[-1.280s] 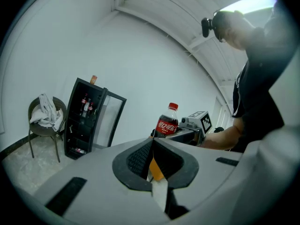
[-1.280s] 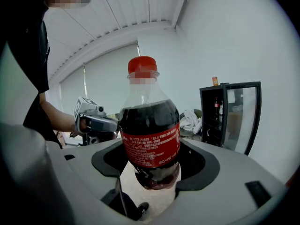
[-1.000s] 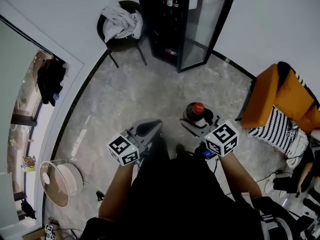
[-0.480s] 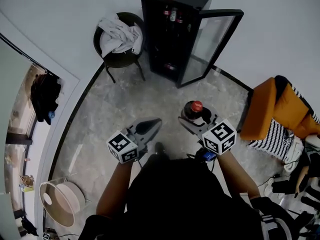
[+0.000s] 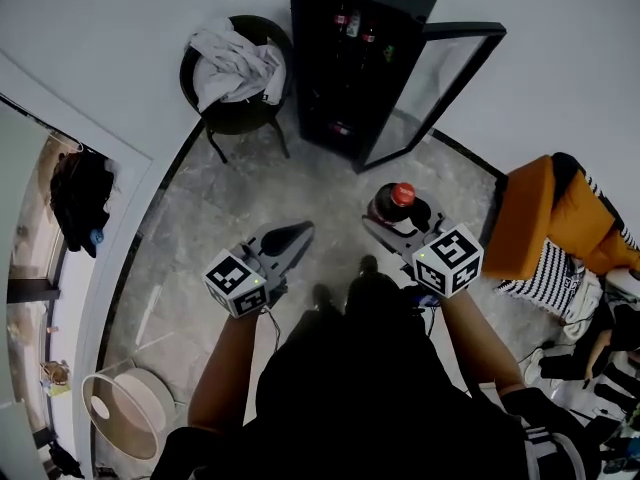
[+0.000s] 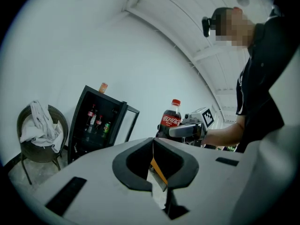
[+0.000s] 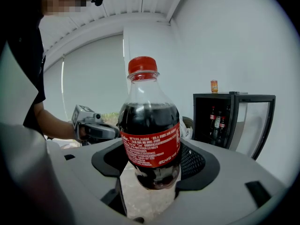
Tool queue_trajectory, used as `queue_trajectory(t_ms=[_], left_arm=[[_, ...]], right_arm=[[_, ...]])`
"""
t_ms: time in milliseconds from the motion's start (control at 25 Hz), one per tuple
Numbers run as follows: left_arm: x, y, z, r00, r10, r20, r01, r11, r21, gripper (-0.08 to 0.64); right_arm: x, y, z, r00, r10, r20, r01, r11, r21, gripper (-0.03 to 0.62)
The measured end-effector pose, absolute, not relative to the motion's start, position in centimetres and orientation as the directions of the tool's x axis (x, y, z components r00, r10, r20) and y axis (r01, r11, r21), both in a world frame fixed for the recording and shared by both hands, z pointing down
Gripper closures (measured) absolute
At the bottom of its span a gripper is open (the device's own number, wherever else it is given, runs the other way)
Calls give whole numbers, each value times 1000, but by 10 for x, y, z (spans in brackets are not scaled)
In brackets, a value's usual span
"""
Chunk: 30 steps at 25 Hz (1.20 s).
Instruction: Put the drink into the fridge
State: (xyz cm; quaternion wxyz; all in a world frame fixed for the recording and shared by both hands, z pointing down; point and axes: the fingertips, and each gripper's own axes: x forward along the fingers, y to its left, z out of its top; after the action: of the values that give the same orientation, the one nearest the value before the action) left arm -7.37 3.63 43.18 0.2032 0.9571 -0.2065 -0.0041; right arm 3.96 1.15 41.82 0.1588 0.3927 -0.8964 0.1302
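A cola bottle [image 5: 394, 204] with a red cap and red label stands upright between the jaws of my right gripper [image 5: 398, 226], which is shut on its lower body. In the right gripper view the bottle [image 7: 150, 139] fills the middle, held by the right gripper [image 7: 152, 162]. The black fridge [image 5: 340, 63] stands ahead against the wall, its glass door [image 5: 440, 88] swung open to the right. My left gripper [image 5: 290, 236] hangs beside, shut and holding nothing. From the left gripper [image 6: 153, 142] I see the fridge [image 6: 96, 123] and the bottle [image 6: 171, 121].
Several bottles [image 5: 352, 23] stand on the fridge's shelves, and a small orange container [image 7: 213, 86] sits on its top. A round dark chair [image 5: 215, 118] with white cloth is left of the fridge. An orange seat [image 5: 545, 203] is at right, a white fan [image 5: 120, 413] at lower left.
The fridge has come nearer and lower in the head view as the person walks toward it. The right gripper still holds the bottle; the left gripper has shifted slightly left.
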Motion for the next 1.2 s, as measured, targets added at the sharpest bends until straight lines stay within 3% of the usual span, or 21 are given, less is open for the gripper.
queue_trajectory(t_ms=[520, 1200], left_arm=[[-54, -66, 458, 897, -419, 143, -440, -803, 402, 549], [7, -228, 428, 870, -470, 147, -489, -786, 378, 549]], right_arm=[[50, -102, 438, -683, -618, 389, -707, 693, -141, 281], [86, -248, 439, -757, -550, 353, -628, 762, -160, 281]])
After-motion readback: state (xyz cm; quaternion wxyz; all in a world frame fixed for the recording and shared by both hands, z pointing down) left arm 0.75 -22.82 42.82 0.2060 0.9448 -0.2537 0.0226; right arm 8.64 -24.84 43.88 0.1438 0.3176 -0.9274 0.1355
